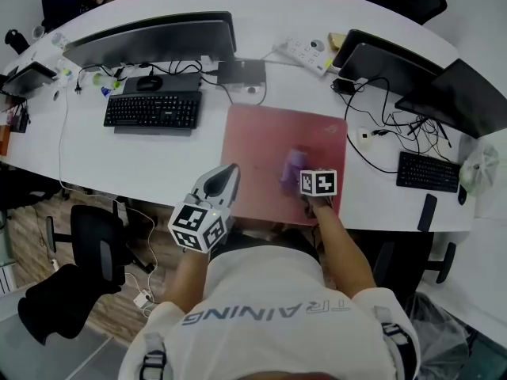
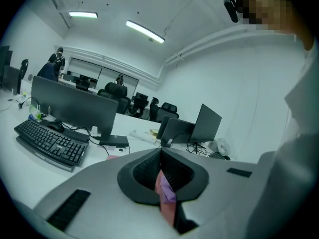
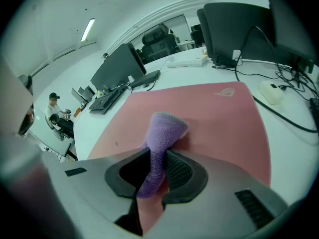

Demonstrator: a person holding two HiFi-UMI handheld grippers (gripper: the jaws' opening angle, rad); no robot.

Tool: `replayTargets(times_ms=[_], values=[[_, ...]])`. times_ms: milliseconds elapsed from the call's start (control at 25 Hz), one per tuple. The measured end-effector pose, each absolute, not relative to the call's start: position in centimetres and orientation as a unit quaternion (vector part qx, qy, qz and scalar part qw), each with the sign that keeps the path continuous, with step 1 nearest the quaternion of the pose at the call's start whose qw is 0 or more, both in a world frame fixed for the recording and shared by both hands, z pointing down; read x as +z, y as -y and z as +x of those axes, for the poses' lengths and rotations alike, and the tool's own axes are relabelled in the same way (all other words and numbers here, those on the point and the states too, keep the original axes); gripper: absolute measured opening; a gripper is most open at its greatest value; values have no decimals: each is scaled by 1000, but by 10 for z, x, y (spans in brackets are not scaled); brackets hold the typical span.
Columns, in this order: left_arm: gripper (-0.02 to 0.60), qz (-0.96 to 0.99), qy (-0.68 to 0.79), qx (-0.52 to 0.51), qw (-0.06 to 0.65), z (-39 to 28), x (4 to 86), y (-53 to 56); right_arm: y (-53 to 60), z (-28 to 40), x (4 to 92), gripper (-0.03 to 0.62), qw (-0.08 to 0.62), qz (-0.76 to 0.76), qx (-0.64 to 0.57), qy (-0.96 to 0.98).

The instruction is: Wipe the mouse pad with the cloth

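Observation:
A pink-red mouse pad (image 1: 261,137) lies on the white desk in front of me; the right gripper view shows it as well (image 3: 214,113). A purple cloth (image 1: 294,165) rests on the pad's right half, bunched into an upright fold (image 3: 160,138). My right gripper (image 1: 301,182) is shut on the cloth's near end (image 3: 158,158), low over the pad. My left gripper (image 1: 224,179) hovers at the pad's front left corner, tilted upward. Its jaws meet at the tips (image 2: 160,152) with nothing between them.
A black keyboard (image 1: 153,109) and a monitor (image 1: 158,38) stand left of the pad. A power strip (image 1: 305,52) lies behind it. Laptops (image 1: 380,62), cables, a white mouse (image 1: 363,137) and a small keyboard (image 1: 428,171) crowd the right. A chair (image 1: 87,244) is front left.

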State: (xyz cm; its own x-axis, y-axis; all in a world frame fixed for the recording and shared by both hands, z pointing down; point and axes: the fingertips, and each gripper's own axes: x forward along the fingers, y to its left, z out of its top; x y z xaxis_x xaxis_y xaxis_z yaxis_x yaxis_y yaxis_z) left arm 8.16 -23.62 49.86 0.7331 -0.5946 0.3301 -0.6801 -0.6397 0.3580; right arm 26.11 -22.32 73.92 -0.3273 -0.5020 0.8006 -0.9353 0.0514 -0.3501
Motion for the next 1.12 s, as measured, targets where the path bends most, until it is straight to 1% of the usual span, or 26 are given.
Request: replayTargets(times_ms=[280,480,800,960,1120], values=[[31,905,345,83,233,126,497,225,202,328,740,97,237,547,450,665],[31,907,341,88,232,155,500,217,187,376,743,97,205,561,473,647],[31,902,346,110,233,173,508,202,157,443,742,97,170,599,482,616],[31,900,356,109,226,166,506,199,148,455,726,97,139,628,459,613],[31,903,354,105,221,152,501,197,145,434,688,97,106,639,417,638]])
